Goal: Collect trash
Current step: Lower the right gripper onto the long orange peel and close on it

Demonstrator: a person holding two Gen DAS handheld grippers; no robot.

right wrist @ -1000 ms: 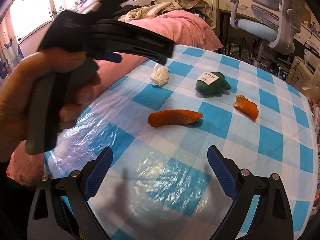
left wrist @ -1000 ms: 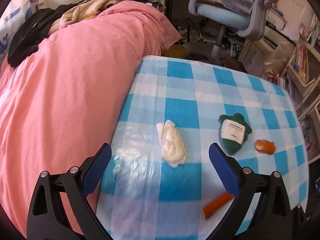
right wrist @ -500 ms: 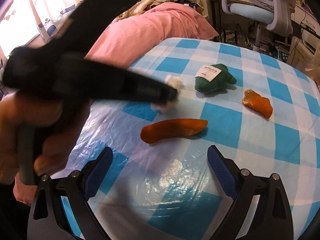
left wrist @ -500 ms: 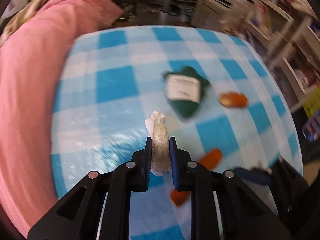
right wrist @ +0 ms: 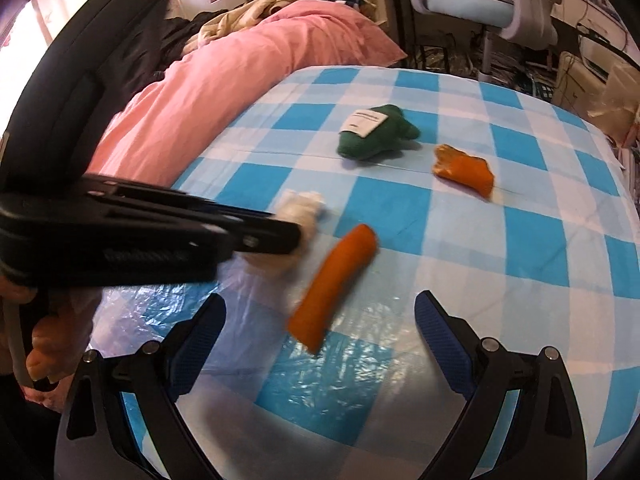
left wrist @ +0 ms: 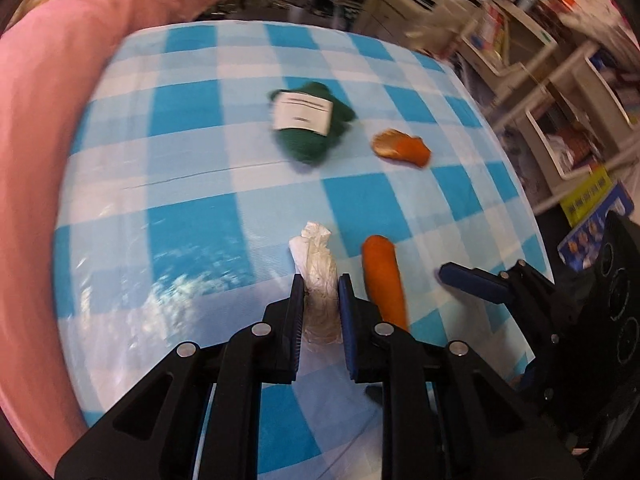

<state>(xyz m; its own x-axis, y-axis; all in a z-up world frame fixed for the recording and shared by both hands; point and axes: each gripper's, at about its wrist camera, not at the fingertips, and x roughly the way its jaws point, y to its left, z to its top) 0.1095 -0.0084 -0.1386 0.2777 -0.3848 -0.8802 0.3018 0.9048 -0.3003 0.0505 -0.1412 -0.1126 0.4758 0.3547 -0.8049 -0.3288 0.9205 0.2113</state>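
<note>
My left gripper [left wrist: 319, 286] is shut on a crumpled white tissue [left wrist: 316, 268], held just above the blue checked table [left wrist: 192, 152]; it also shows in the right wrist view [right wrist: 298, 220]. A long orange peel [left wrist: 384, 280] lies just right of the tissue, also seen in the right wrist view [right wrist: 336, 284]. A smaller orange peel [left wrist: 400, 147] and a green crumpled wrapper with a white label [left wrist: 310, 124] lie farther back. My right gripper [right wrist: 320, 316] is open and empty, hovering near the long peel.
A pink duvet [right wrist: 224, 80] borders the table's left side. An office chair [right wrist: 492, 4] and shelves [left wrist: 560, 92] stand beyond the far and right edges. Clear plastic film [right wrist: 248, 320] covers the tablecloth.
My left gripper closed on the white tissue and carried it toward the near right, beside the long peel. My right gripper moved closer to the long peel and stayed open.
</note>
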